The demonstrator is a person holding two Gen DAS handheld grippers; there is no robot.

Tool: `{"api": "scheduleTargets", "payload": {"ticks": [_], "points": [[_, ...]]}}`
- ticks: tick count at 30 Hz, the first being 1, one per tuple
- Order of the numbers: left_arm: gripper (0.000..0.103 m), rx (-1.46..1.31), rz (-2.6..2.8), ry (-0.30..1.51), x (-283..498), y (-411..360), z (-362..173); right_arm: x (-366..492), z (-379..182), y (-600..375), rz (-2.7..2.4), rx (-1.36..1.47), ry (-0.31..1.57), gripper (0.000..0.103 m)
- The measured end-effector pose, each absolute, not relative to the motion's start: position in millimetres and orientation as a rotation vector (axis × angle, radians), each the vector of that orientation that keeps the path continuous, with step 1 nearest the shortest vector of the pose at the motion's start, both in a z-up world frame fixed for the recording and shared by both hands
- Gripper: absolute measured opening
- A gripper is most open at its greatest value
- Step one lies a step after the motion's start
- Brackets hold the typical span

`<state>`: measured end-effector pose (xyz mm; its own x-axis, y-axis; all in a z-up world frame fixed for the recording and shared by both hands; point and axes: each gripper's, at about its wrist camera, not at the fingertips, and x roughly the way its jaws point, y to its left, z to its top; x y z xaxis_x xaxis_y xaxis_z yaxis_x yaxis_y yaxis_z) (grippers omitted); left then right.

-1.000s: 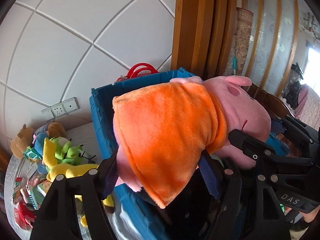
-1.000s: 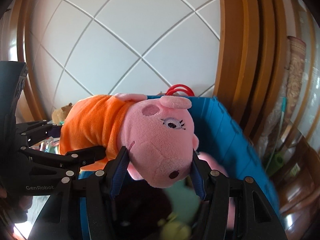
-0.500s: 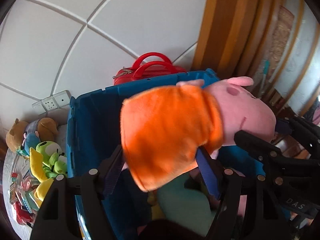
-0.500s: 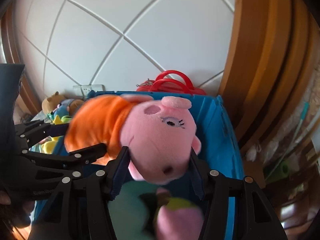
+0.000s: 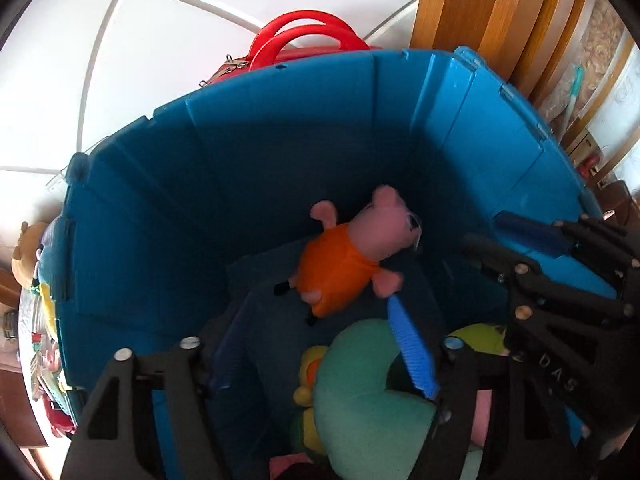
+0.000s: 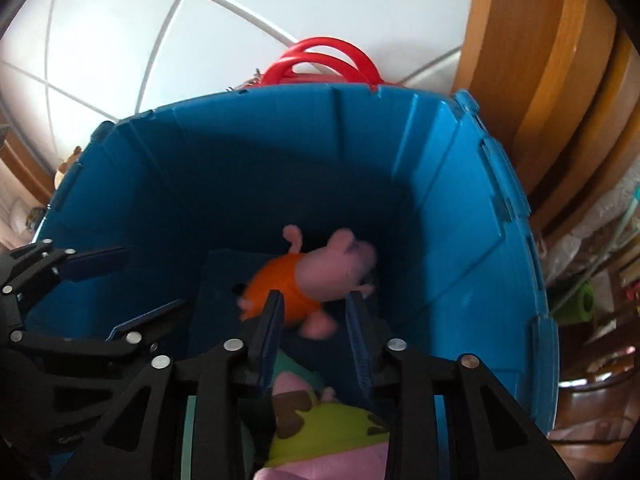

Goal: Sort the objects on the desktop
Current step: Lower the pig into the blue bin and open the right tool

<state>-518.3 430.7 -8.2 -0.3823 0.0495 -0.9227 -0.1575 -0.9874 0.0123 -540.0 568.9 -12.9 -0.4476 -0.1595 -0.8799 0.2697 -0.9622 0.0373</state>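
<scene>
The left gripper [image 5: 320, 356] is opening with nothing between its pads; the right gripper [image 6: 314, 334] has its pads drawn in as close as they go, also empty. Below both, the pink pig plush in an orange dress [image 5: 352, 256] lies on the floor of the blue storage bin [image 5: 160, 208], beside a green plush [image 5: 360, 400]. It looks light and squashy, probably best pinched across the dress or head.

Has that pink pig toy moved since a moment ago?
Yes. The pig toy was level with the blue bin's rim, held between both grippers; it now lies deep inside, near the far wall, free of both.
</scene>
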Motion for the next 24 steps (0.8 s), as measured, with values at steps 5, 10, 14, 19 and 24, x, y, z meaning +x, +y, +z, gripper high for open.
{"api": "scheduleTargets", "payload": {"ticks": [5, 10, 14, 19, 24], "points": [[0.08, -1.681, 2.536, 0.197, -505, 426, 0, -531, -2, 575, -2.505, 1.512, 0.18, 0.066], [0.085, -1.634, 2.55, 0.171, -480, 413, 18, -501, 19, 578, -2.555, 1.497, 0.174, 0.088], [0.086, -1.566, 2.576, 0.162, -451, 403, 35, -474, 35, 572, -2.605, 1.468, 0.164, 0.103], [0.086, -1.453, 2.618, 0.146, -409, 389, 58, -430, 55, 558, -2.627, 1.407, 0.125, 0.103], [0.086, -1.352, 2.627, 0.134, -359, 375, 73, -385, 69, 542, -2.666, 1.38, 0.117, 0.103]]}}
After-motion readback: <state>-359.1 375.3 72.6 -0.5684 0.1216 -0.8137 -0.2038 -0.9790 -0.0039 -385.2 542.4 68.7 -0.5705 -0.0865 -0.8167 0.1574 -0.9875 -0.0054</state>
